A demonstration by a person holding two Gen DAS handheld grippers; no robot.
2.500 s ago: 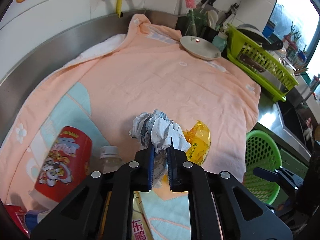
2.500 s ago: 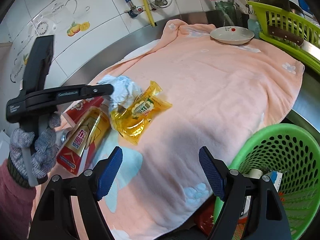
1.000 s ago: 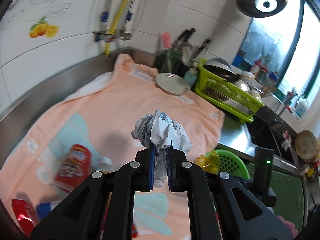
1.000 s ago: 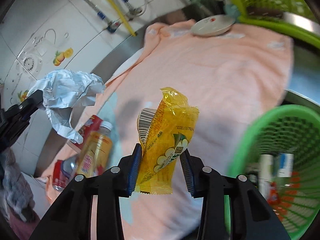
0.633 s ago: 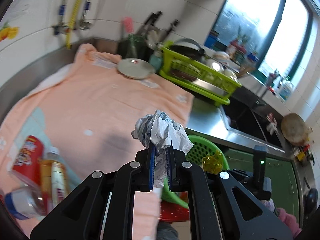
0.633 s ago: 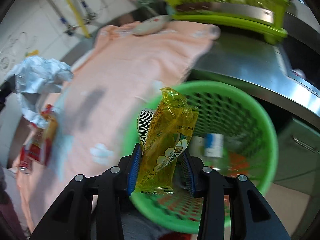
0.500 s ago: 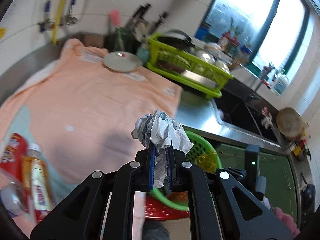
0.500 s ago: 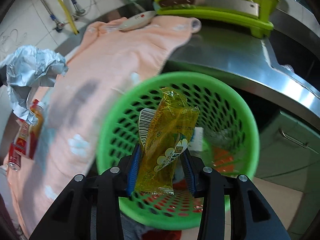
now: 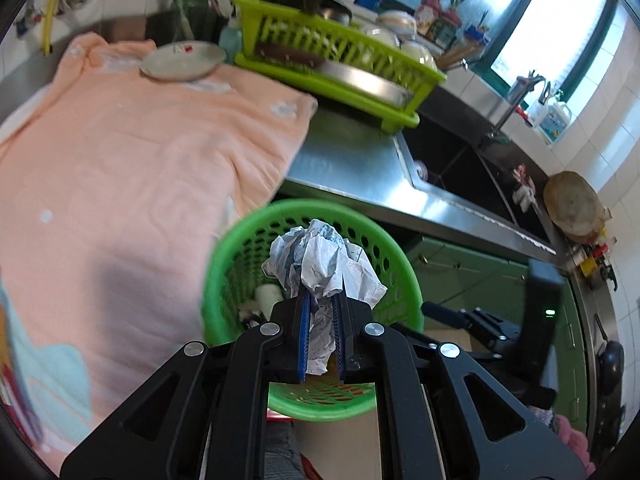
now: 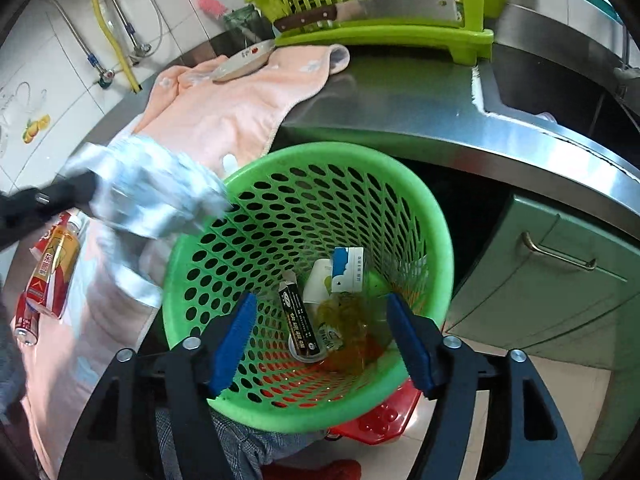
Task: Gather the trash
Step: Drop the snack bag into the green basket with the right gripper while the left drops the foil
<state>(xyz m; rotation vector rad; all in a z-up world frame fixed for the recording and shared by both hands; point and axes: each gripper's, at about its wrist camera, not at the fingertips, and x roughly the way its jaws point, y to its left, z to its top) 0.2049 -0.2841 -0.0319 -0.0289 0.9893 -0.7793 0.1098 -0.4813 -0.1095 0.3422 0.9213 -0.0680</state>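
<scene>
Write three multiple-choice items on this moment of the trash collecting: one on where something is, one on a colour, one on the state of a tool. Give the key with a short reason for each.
1. Where is the yellow wrapper?
A. On the peach towel
B. At the bottom of the basket
C. In the dish rack

2. What colour is the basket?
A. Green
B. Red
C. Blue

3. What is the state of the left tool?
A. Open and empty
B. Shut on a bottle
C. Shut on the crumpled paper

Key:
1. B: the right wrist view shows the wrapper lying among the other trash inside the basket, below the open right tool.
2. A: its perforated wall and rim are bright green in both views.
3. C: the blue pads pinch the crumpled paper, which is held over the basket.
</scene>
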